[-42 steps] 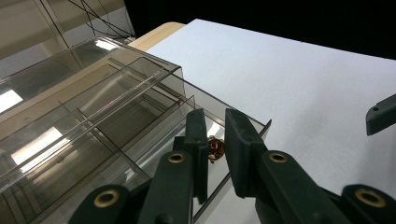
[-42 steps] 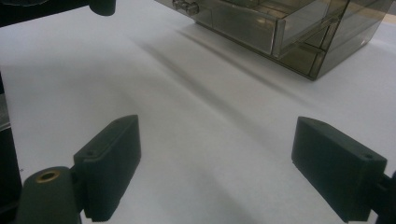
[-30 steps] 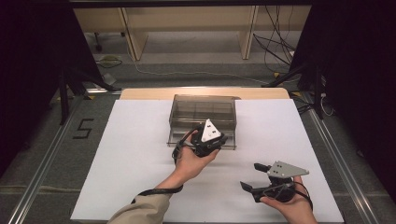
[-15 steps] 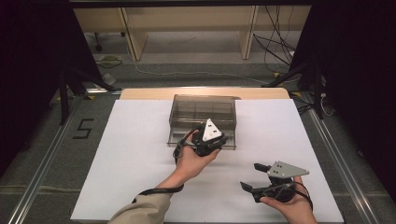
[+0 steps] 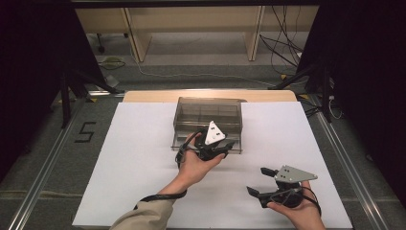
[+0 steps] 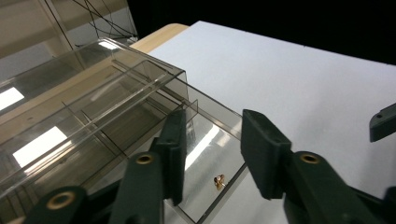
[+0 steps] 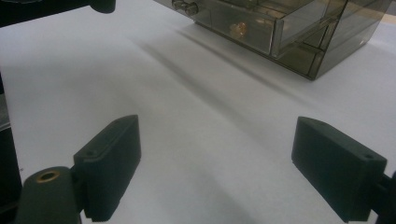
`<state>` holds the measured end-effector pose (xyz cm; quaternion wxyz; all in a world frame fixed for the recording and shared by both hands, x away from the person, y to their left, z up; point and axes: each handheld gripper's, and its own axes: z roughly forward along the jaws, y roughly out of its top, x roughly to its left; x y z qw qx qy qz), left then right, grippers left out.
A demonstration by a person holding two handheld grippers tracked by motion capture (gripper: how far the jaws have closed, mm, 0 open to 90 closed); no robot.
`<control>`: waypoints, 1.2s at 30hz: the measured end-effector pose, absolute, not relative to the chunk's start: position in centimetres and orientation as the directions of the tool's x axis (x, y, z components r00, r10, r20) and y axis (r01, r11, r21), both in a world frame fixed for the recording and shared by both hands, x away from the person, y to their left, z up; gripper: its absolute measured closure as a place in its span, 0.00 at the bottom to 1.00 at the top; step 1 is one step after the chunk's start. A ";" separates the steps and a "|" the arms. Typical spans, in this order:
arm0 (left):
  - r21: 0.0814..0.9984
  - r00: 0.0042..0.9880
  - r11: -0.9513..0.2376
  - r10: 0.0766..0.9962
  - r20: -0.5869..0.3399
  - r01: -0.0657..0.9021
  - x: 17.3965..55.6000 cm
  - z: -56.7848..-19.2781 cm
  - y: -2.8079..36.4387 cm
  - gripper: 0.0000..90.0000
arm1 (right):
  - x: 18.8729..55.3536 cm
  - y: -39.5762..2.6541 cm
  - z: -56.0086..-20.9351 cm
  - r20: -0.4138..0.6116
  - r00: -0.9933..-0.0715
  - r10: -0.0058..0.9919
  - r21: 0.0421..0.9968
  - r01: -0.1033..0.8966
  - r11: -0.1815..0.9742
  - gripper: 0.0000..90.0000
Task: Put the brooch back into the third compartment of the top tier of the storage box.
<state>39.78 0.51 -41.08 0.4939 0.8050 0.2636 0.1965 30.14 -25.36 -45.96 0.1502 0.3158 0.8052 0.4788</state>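
A smoky clear drawer box (image 5: 208, 115) stands at the middle back of the white table top (image 5: 134, 158). Its lower drawer (image 6: 205, 158) is pulled out, and a small gold piece (image 6: 218, 181) lies on the drawer's floor. My left gripper (image 5: 227, 147) hovers over that open drawer. Its jaws (image 6: 215, 140) have just been opening and stand apart, gripping nothing, with the gold piece lying loose below them. My right gripper (image 5: 256, 180) rests low at the front right, open wide (image 7: 215, 158) over bare table. It faces the box (image 7: 289, 28) and the gold piece (image 7: 239, 29).
The white sheet ends at a wooden table edge (image 5: 210, 96) behind the box. Metal rails run along both sides, and a "5" mark (image 5: 86, 132) sits on the floor at the left. Cables and light wooden furniture (image 5: 191, 24) lie beyond the table.
The left gripper's jaws stand a little wider apart than before. Both hands have kept their places.
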 end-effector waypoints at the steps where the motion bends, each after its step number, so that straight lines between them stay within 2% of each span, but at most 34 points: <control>1: 0.901 0.783 -0.367 0.619 0.052 0.230 39.7 -41.0 0.7 0.62 | 30.1 -25.4 -46.0 0.060 -0.755 0.653 0.866 0.365 0.342 0.18; 7: 0.904 0.773 -0.353 0.633 0.043 0.239 38.9 -40.8 2.6 0.45 | 30.2 -25.4 -46.0 0.062 -0.755 0.653 0.866 0.366 0.341 0.18; 15: 0.898 0.745 -0.342 0.667 0.024 0.277 38.0 -41.5 6.1 0.32 | 30.2 -25.3 -46.0 0.063 -0.754 0.653 0.865 0.368 0.341 0.18; 22: 0.890 0.735 -0.336 0.679 0.000 0.310 37.1 -42.4 8.7 0.26 | 30.2 -25.3 -46.0 0.065 -0.755 0.653 0.866 0.368 0.340 0.18; 36: 0.889 0.729 -0.334 0.684 0.000 0.313 35.8 -42.9 10.6 0.28 | 30.1 -25.5 -45.9 0.064 -0.752 0.656 0.867 0.367 0.336 0.18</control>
